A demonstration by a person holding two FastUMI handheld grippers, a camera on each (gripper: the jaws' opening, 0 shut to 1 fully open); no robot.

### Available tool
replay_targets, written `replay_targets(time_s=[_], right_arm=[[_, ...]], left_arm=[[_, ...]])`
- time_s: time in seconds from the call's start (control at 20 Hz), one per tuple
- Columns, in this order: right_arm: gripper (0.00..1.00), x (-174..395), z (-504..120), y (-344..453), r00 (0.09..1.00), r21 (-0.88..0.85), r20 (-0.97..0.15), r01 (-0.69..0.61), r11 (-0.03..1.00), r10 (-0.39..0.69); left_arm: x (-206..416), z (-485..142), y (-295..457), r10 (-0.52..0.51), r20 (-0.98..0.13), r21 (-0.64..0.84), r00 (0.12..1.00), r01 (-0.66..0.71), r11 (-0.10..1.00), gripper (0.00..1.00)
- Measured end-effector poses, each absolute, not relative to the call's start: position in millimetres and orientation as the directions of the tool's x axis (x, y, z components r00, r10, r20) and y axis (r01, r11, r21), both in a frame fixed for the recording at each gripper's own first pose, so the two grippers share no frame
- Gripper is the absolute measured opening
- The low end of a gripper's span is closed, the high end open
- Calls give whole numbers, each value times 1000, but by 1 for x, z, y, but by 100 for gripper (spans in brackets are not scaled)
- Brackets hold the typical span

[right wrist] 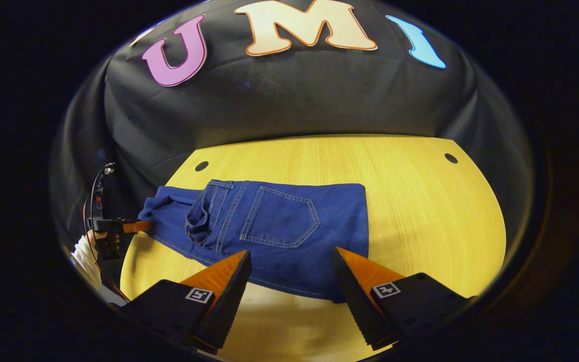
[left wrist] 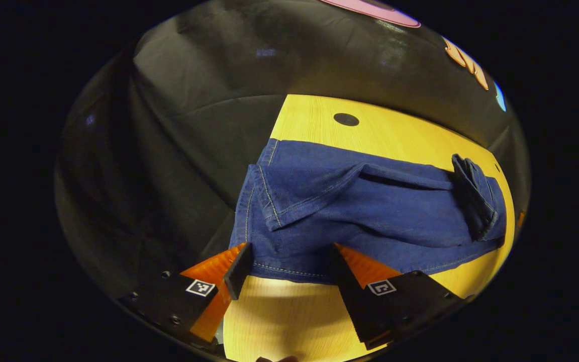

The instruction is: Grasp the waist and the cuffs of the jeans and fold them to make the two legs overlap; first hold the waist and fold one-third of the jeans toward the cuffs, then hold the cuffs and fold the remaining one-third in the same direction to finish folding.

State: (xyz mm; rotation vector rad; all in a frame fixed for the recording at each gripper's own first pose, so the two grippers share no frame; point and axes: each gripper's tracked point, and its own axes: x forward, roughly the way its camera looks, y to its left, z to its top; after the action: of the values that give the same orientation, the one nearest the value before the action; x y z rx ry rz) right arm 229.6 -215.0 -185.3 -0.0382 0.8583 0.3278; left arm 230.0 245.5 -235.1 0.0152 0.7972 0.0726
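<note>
- Where the left gripper view looks down, the jeans (left wrist: 370, 211) lie across the centre of the frame on the yellow wooden tabletop (left wrist: 289, 317), with the cuffs (left wrist: 264, 196) at centre left near the tabletop's edge and a folded-over waist part (left wrist: 475, 196) at the right.
- At the bottom of that frame the left tool (left wrist: 289, 264) stands released, its fingers spread just at the near hem of the jeans, gripping nothing.
- A dark round hole (left wrist: 346, 119) marks the tabletop above the jeans; black cloth wall (left wrist: 209, 100) fills the upper left.
- From the right gripper view, the jeans (right wrist: 289, 226) sit left of centre, back pocket (right wrist: 279, 216) upward.
- The right tool (right wrist: 292, 269) at the bottom is released, fingers apart over the near hem.
- At far left a hand (right wrist: 99, 240) holds the left tool (right wrist: 141, 226) at the jeans' end; I cannot tell its state there.
- Two holes (right wrist: 201, 166) mark the tabletop (right wrist: 430, 216); the cloth wall (right wrist: 289, 95) rises behind.
</note>
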Motion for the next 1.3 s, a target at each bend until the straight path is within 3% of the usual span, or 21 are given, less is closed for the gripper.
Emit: replay_targets(time_s=[0.1, 0.25, 0.4, 0.45, 0.5, 0.55, 0.6, 0.65, 0.75, 0.8, 0.85, 0.95, 1.25, 1.3], right_arm=[[100, 230, -185, -217, 608, 98, -748, -295, 951, 266], [94, 230, -184, -215, 609, 110, -745, -293, 950, 274], [99, 228, -184, -213, 609, 118, -741, -298, 947, 283], [94, 227, -183, -212, 609, 117, -740, -301, 946, 286], [94, 224, -183, -213, 609, 113, -740, -304, 946, 285], [99, 224, -183, -215, 611, 108, -740, -305, 946, 281], [94, 222, -183, -217, 612, 105, -740, -303, 947, 278], [99, 220, -182, -219, 612, 107, -741, -300, 948, 277], [99, 217, -182, -223, 613, 108, -742, -292, 950, 272], [94, 215, -182, -226, 613, 104, -743, -288, 952, 267], [94, 214, -182, -229, 614, 100, -744, -286, 953, 262], [99, 213, -179, -233, 620, 98, -741, -279, 955, 257], [99, 210, -177, -242, 626, 81, -742, -272, 959, 240], [94, 209, -176, -244, 627, 78, -742, -271, 960, 237]], left_arm=[[229, -234, 245, 72, -710, 36, 701, -66, 997, 95], [227, -237, 244, 63, -711, 26, 700, -64, 998, 94], [228, -236, 242, 39, -711, 31, 702, -25, 999, 91], [227, -234, 241, 25, -709, 21, 705, -14, 1000, 85], [229, -232, 242, 16, -703, 17, 711, -5, 1000, 81], [228, -230, 240, 4, -699, 14, 715, 9, 1000, 68], [231, -229, 240, -1, -692, 8, 722, 10, 1000, 66], [231, -227, 237, -1, -689, 8, 725, 9, 1000, 55], [234, -222, 231, -21, -672, -19, 740, 11, 1000, 48], [237, -217, 227, -34, -653, -55, 757, -3, 998, 39], [237, -211, 223, -37, -640, -81, 768, -20, 996, 9], [239, -210, 223, -31, -629, -106, 776, -47, 993, 0], [242, -214, 225, 45, -620, -43, 784, -91, 995, 0], [243, -214, 225, 47, -616, -50, 786, -99, 994, 0]])
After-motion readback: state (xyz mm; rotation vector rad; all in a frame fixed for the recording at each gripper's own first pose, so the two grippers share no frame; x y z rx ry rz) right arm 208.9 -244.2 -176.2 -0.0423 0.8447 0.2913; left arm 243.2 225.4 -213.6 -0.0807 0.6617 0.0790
